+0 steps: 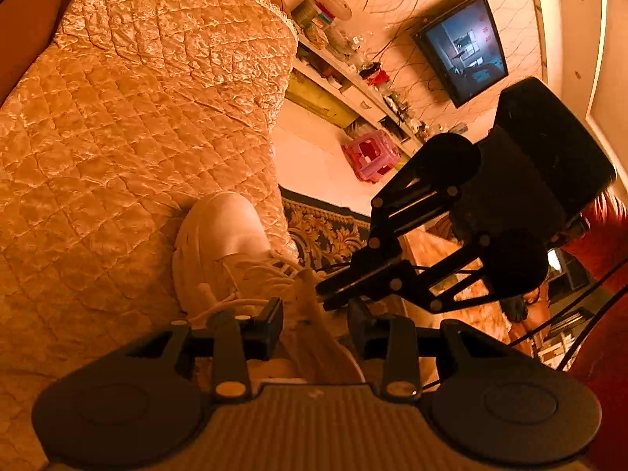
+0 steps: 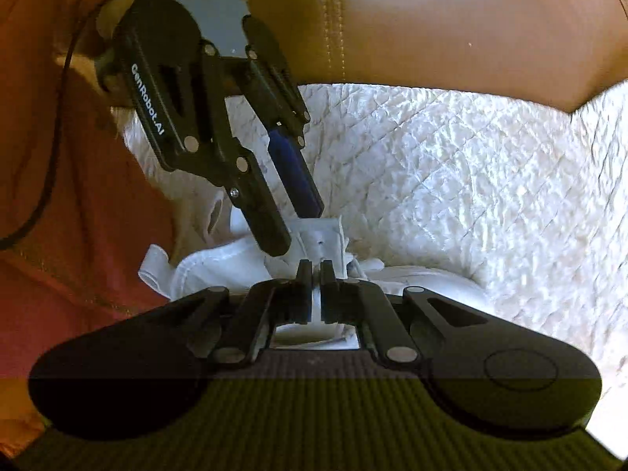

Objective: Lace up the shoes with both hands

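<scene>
A white shoe (image 1: 219, 235) lies on a quilted cover, toe pointing away in the left wrist view. Its tongue (image 1: 310, 302) stands up between the fingers of my left gripper (image 1: 316, 320), which are apart with a gap on each side. A loose lace (image 1: 223, 306) trails toward the left finger. My right gripper (image 1: 322, 297) reaches in from the right, tips just over the tongue. In the right wrist view my right gripper (image 2: 316, 274) is shut above the shoe (image 2: 219, 271), with a thin white strip in the slit. The left gripper (image 2: 296, 227) points down at the tongue (image 2: 320, 235).
The quilted cover (image 1: 117, 137) fills the left and drops off at its right edge to the floor. There lie a patterned rug (image 1: 325, 231) and a pink stool (image 1: 371, 155), with a cluttered shelf and a television (image 1: 463, 49) beyond. A person's red sleeve (image 2: 78, 196) is at the left.
</scene>
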